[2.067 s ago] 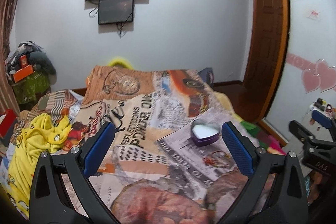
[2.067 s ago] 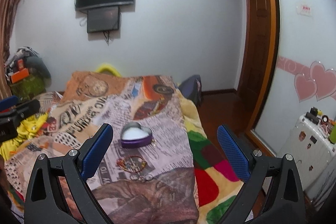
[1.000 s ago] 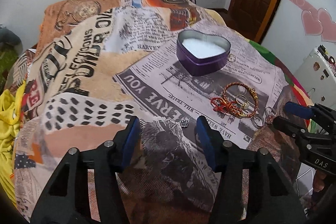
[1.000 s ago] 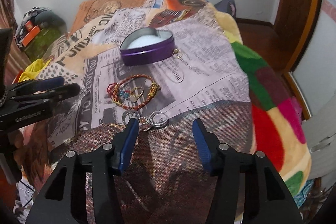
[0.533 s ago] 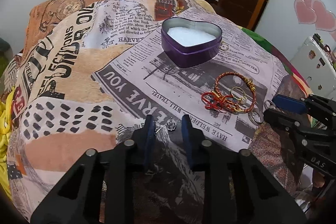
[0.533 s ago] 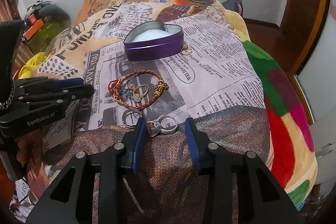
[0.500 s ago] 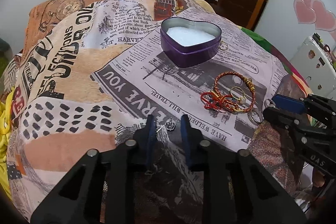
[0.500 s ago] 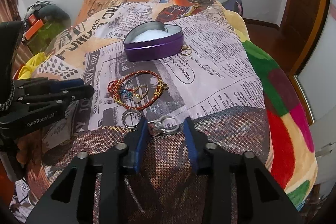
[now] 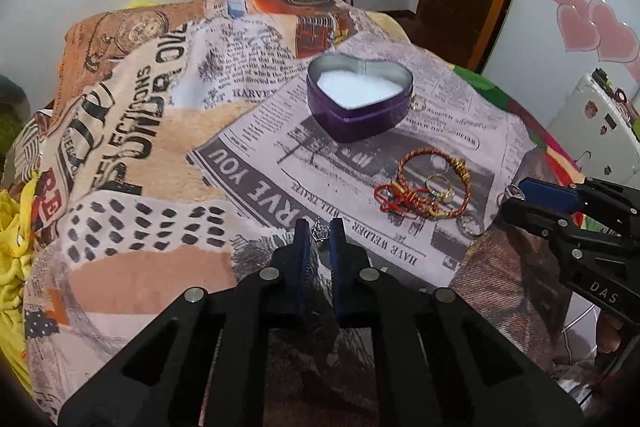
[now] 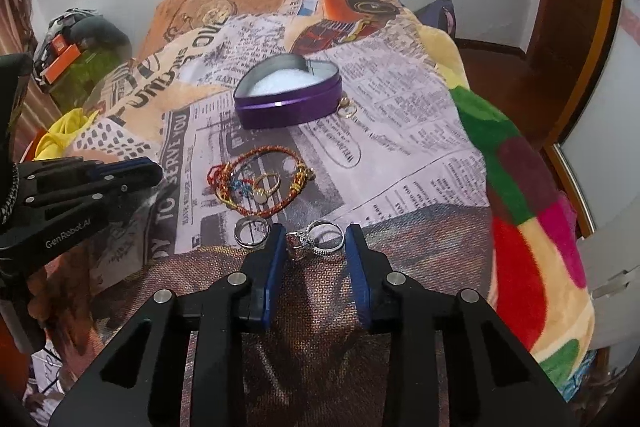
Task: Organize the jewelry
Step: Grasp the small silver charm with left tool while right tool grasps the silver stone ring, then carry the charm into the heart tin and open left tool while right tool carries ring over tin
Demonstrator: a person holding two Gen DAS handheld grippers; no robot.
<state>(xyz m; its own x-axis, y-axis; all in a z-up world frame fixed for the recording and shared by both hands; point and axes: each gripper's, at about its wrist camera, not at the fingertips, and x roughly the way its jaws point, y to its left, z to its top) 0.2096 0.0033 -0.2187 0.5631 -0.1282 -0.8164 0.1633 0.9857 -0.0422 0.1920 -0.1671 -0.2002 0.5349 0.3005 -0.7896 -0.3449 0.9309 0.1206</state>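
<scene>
My left gripper (image 9: 320,231) has just closed on a tiny silver charm (image 9: 319,233) on the blanket (image 9: 132,163); my right (image 10: 314,241) pinches a ring cluster (image 10: 316,238) near the heart tin (image 10: 286,99). Both pieces are light, hard and slippery, I judge, so I grip across the metal and lift slowly.

Both tools are black plastic frames with cut-out windows and round silver screws. The left gripper (image 9: 319,231) and the right gripper (image 10: 315,241) carry blue finger pads (ribbed on the inner faces). White lettering reads "GenRobot.AI" and "DAS".
</scene>
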